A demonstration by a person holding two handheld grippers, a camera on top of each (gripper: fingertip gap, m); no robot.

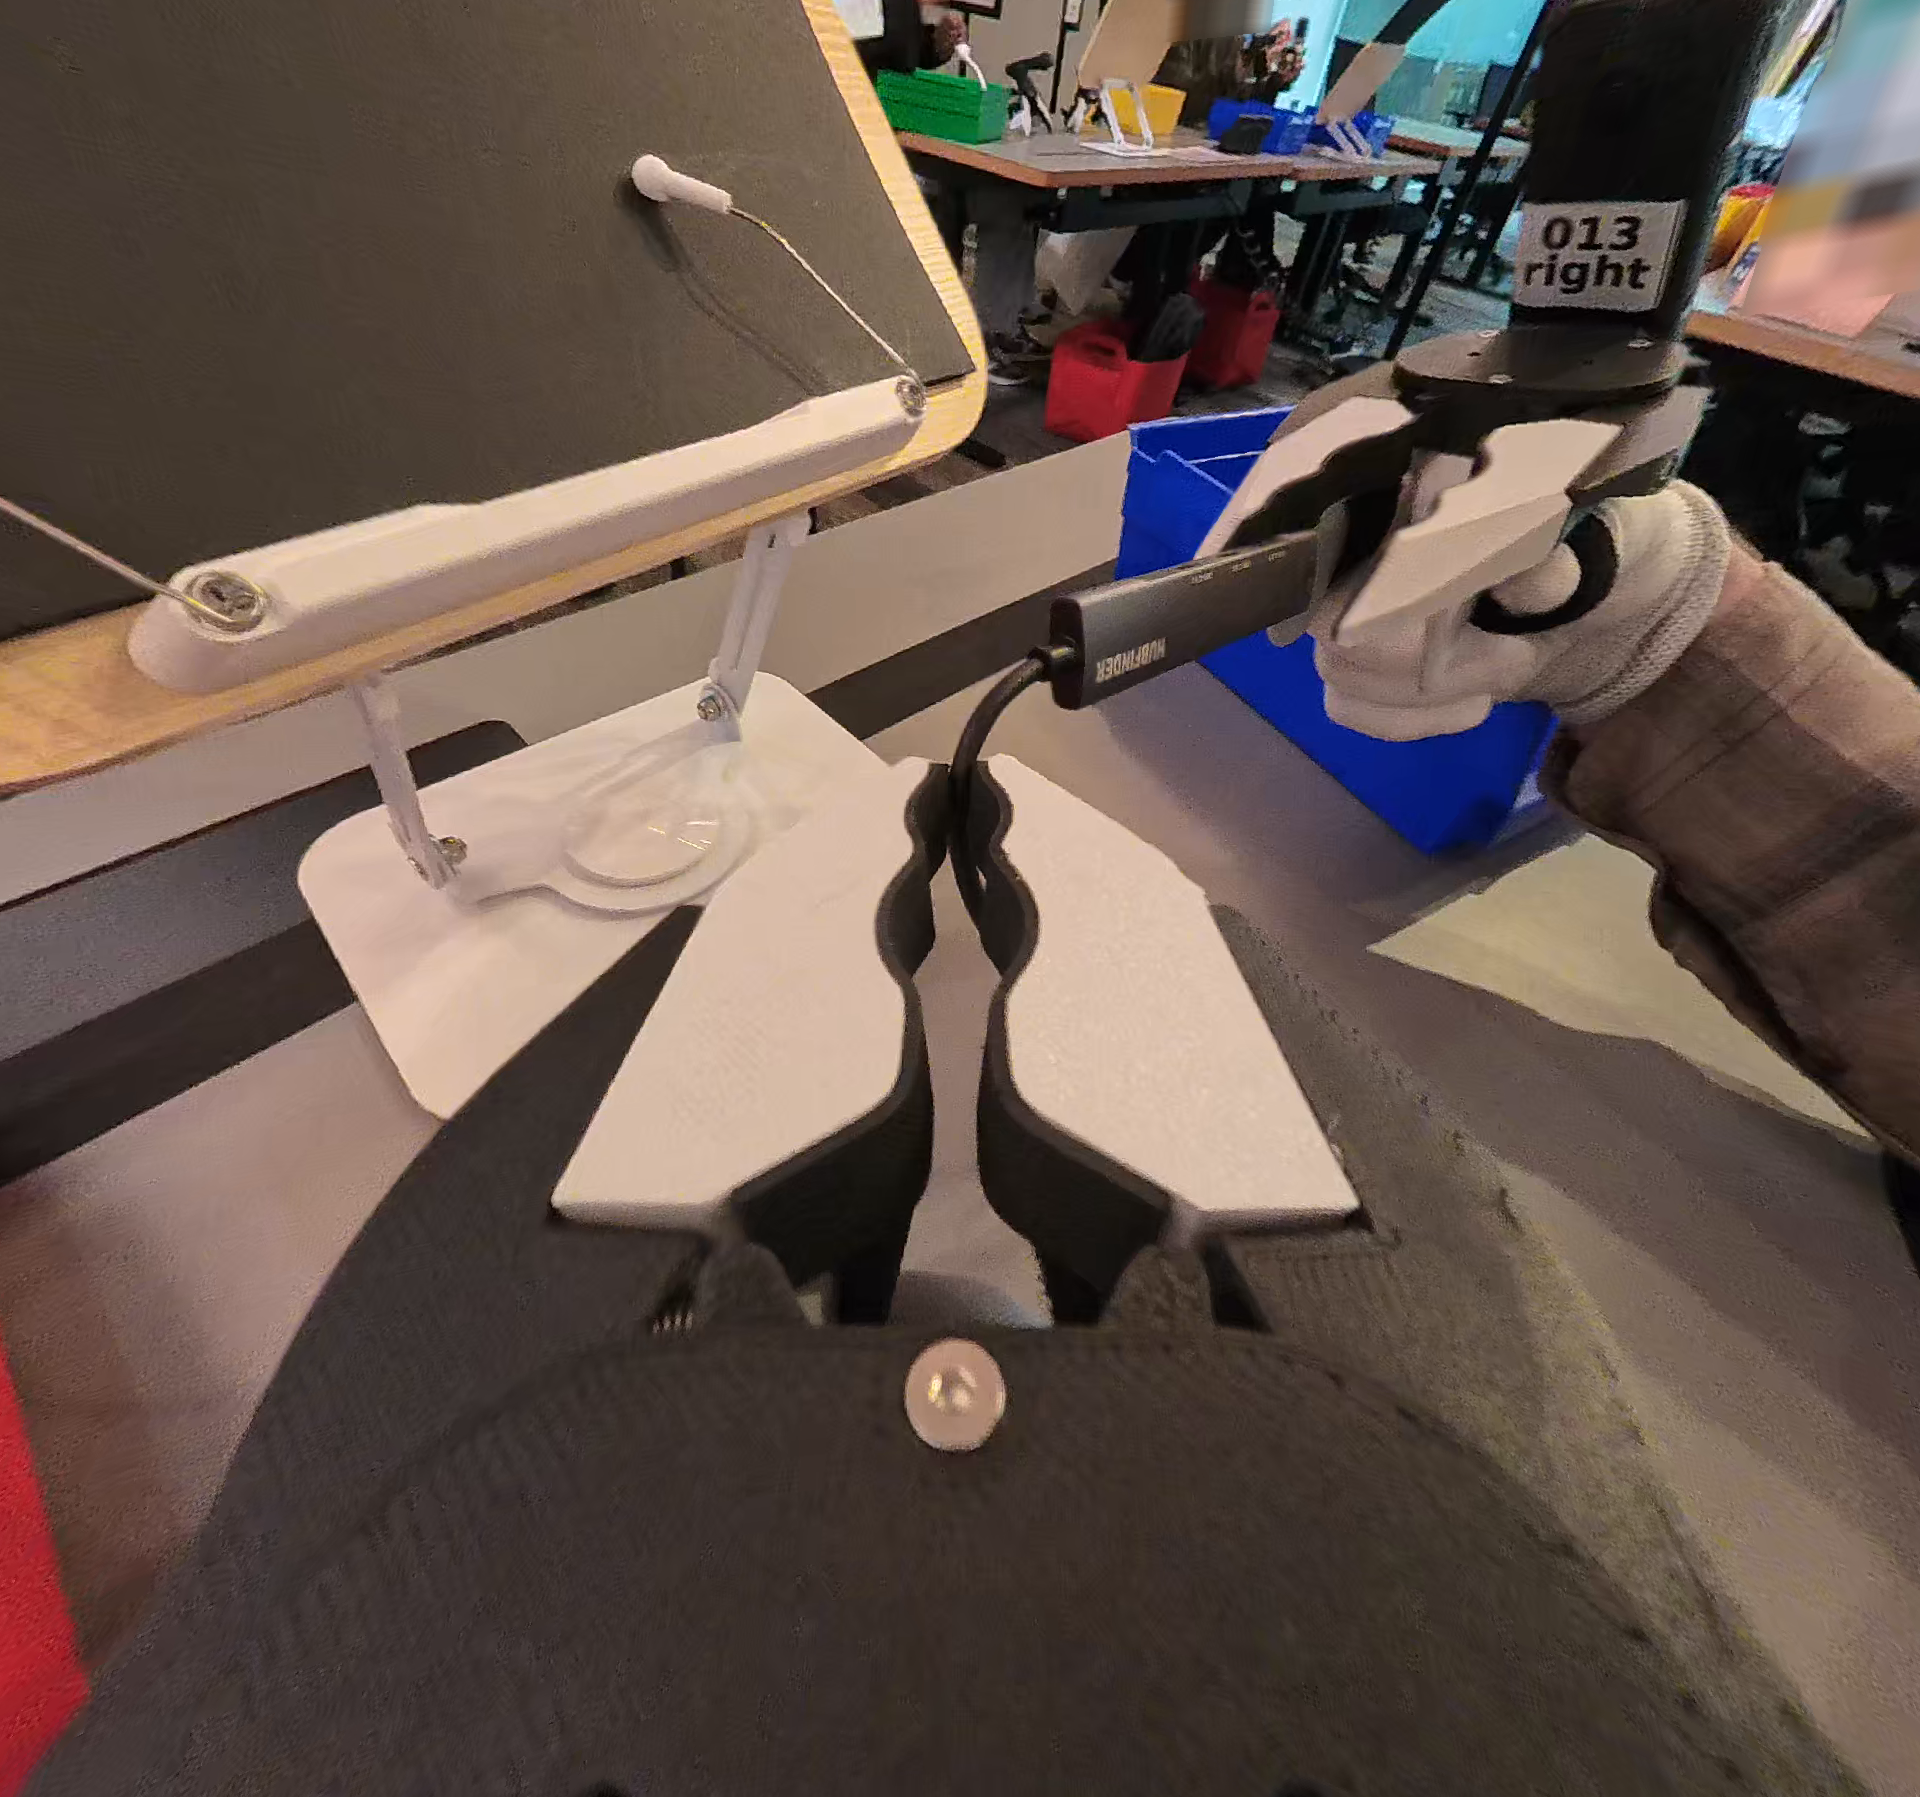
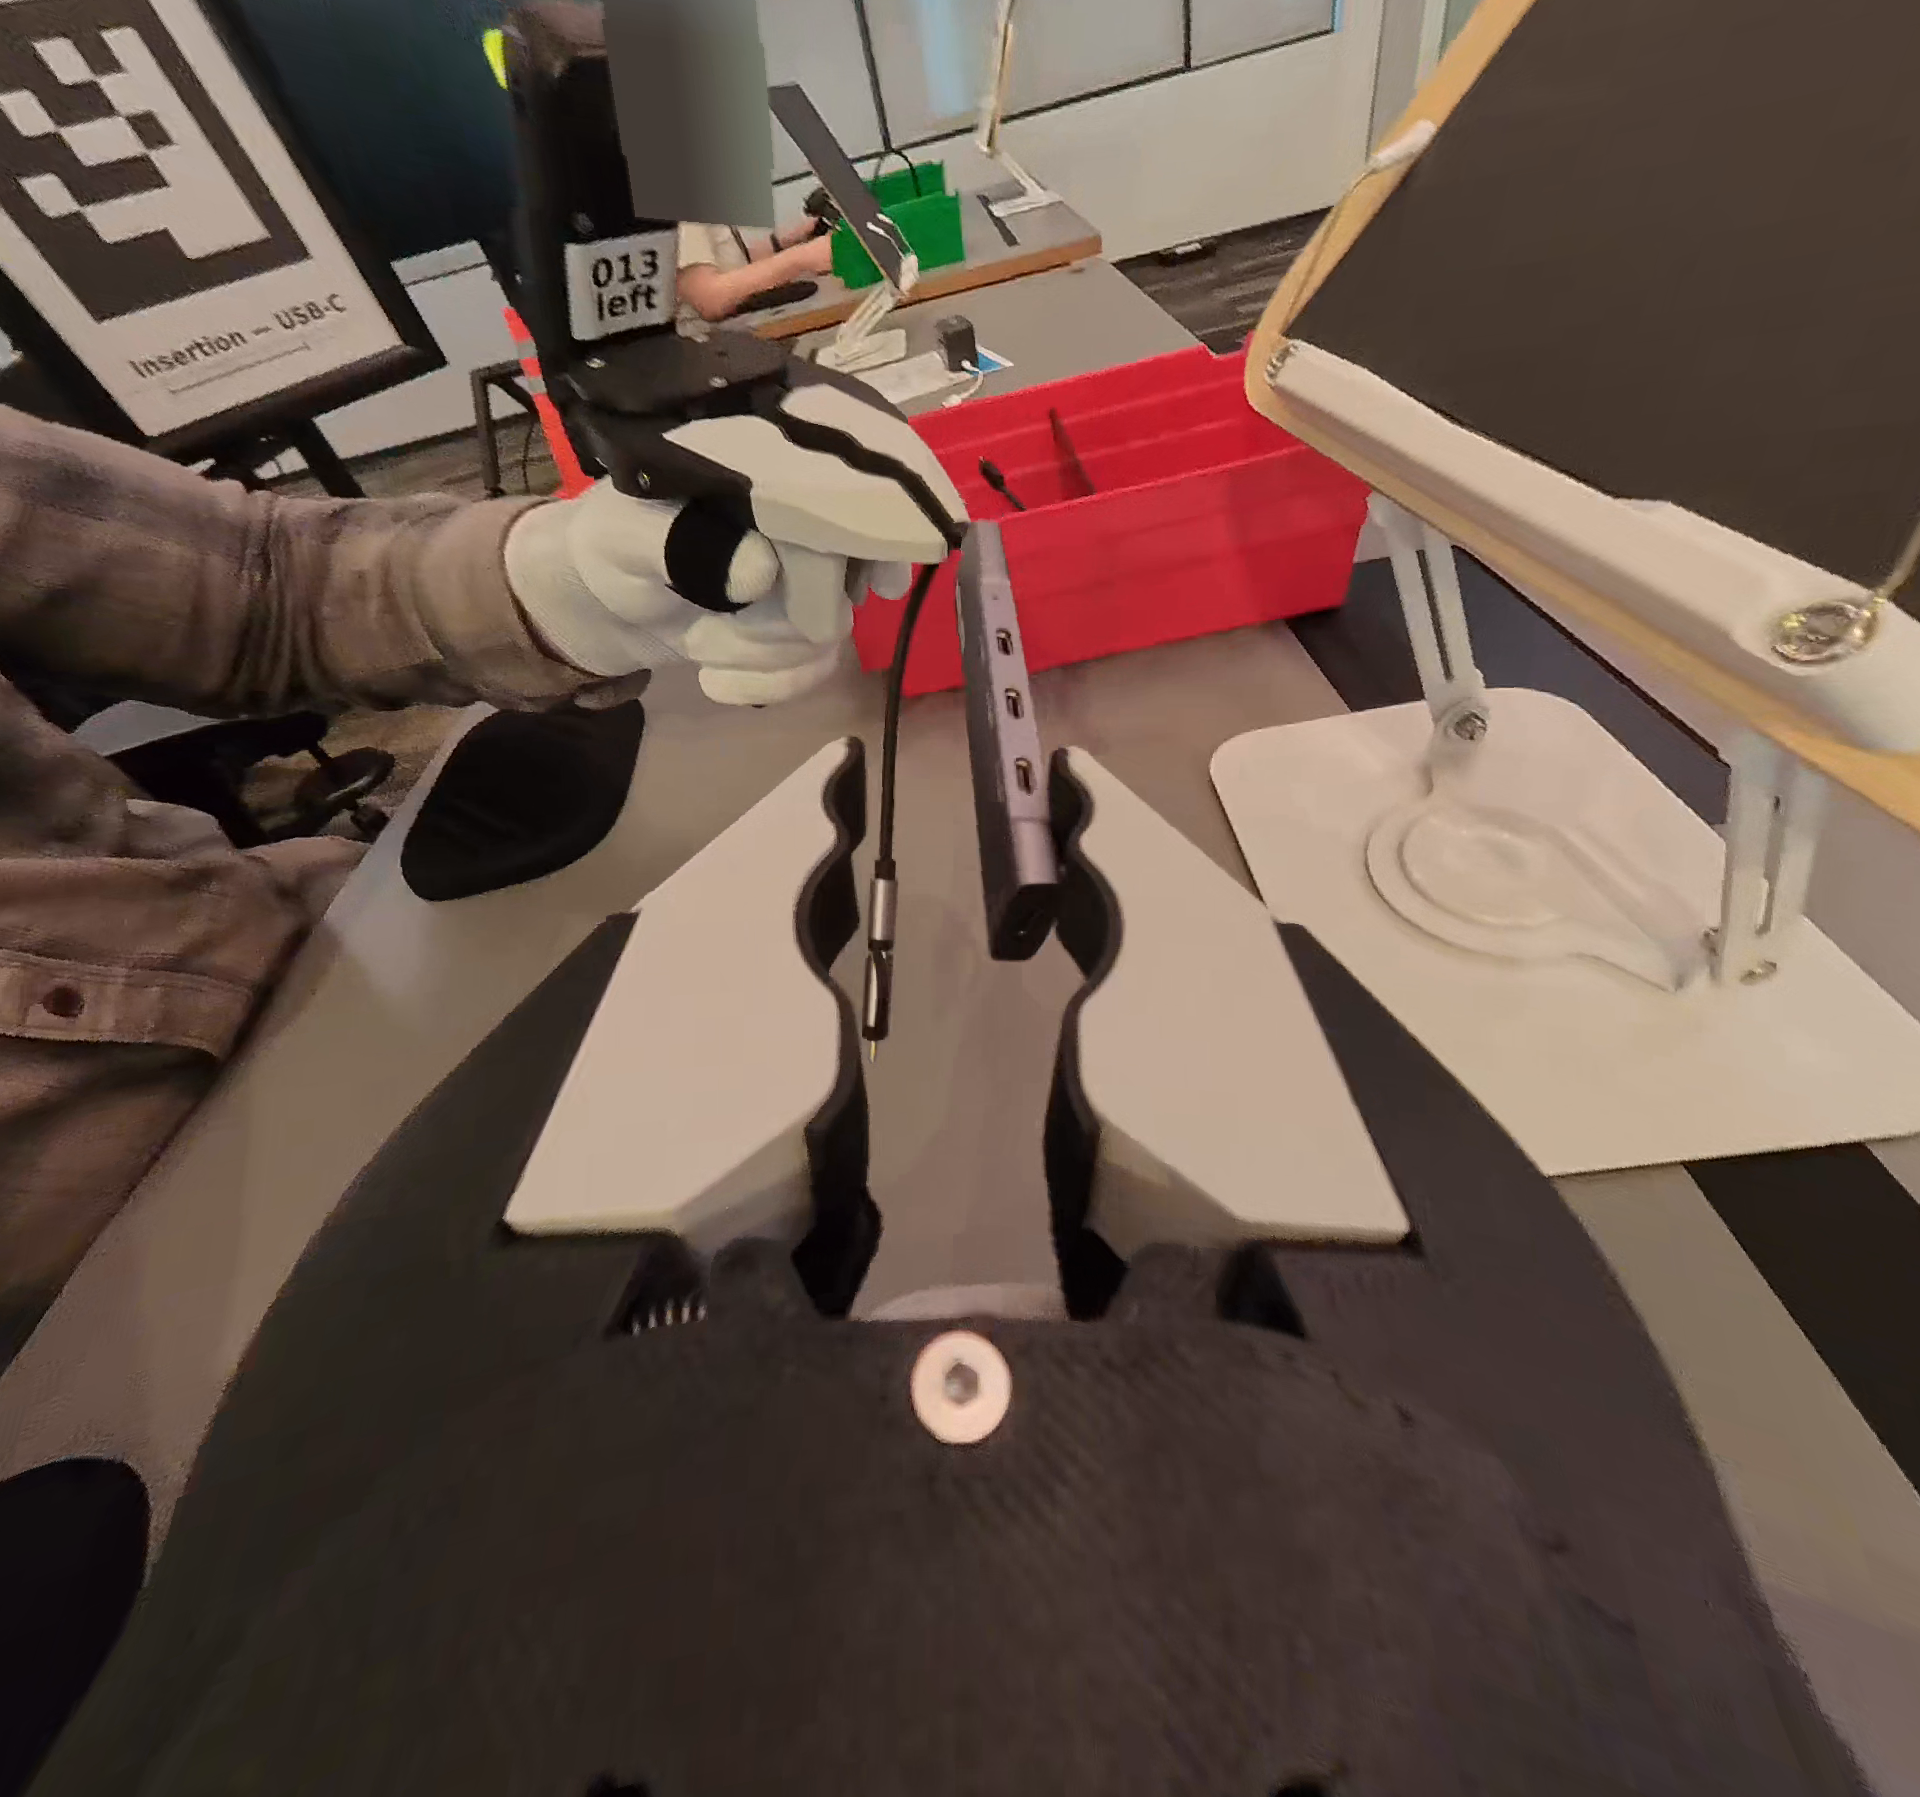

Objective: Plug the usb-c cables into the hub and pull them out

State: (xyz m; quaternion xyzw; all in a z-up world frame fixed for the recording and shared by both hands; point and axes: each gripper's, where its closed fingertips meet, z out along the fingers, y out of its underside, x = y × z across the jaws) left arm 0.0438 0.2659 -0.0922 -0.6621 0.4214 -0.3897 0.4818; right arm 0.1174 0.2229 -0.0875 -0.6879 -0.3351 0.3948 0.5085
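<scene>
Hub (image 2: 1008, 739) above grey table (image 2: 1143, 698), red bin (image 2: 1122, 542) behind

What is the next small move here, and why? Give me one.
Probably a regrip. The left gripper pinches the cable right beside the hub, which sits between the right gripper's fingers. The plug dangles free, far from that grip, and the side ports look empty. Gripping nearer the plug should allow aiming.

The hub (image 2: 1006, 708) looks like matt brushed metal. Each tool (image 2: 956, 874) has ribbed, rough black plastic with smooth white panels. The tabletop (image 2: 623, 926) is matt grey.
</scene>
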